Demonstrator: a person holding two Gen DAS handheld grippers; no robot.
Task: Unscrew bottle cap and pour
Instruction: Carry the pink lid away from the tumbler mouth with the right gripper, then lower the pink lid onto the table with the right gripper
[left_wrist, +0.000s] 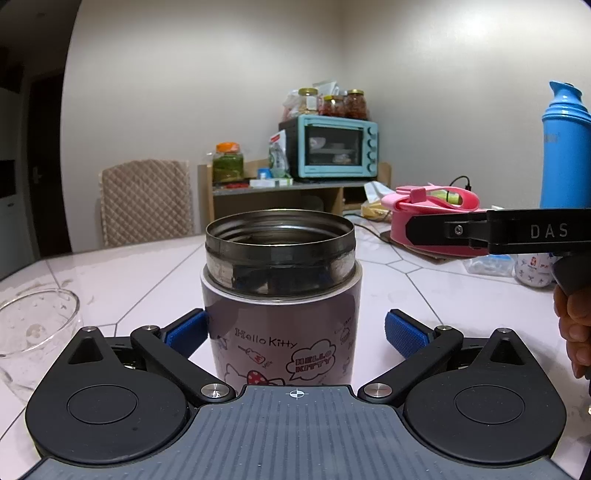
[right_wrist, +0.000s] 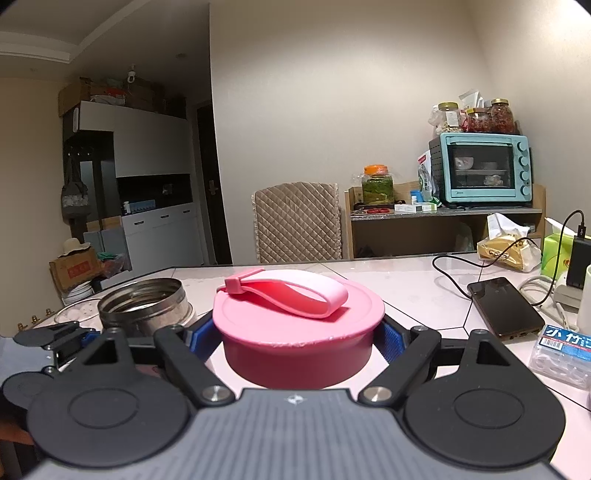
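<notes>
A pink Hello Kitty steel jar (left_wrist: 280, 314) stands open on the white table, its lid off. My left gripper (left_wrist: 295, 332) is around its body; the left pad touches it, the right pad (left_wrist: 402, 334) stands a little off. My right gripper (right_wrist: 297, 341) is shut on the pink lid (right_wrist: 299, 332) with its loop strap, held to the right of the jar. The lid also shows in the left wrist view (left_wrist: 424, 218), and the jar's open mouth in the right wrist view (right_wrist: 144, 306). A clear glass bowl (left_wrist: 33, 328) sits left of the jar.
A blue thermos (left_wrist: 565, 147) stands at the right. A phone (right_wrist: 506, 306) on a charging cable, a plastic box (right_wrist: 561, 354) and a tissue pack (right_wrist: 554, 251) lie on the right side of the table. A chair (right_wrist: 295, 221) and a shelf with a teal oven (right_wrist: 484, 170) stand behind.
</notes>
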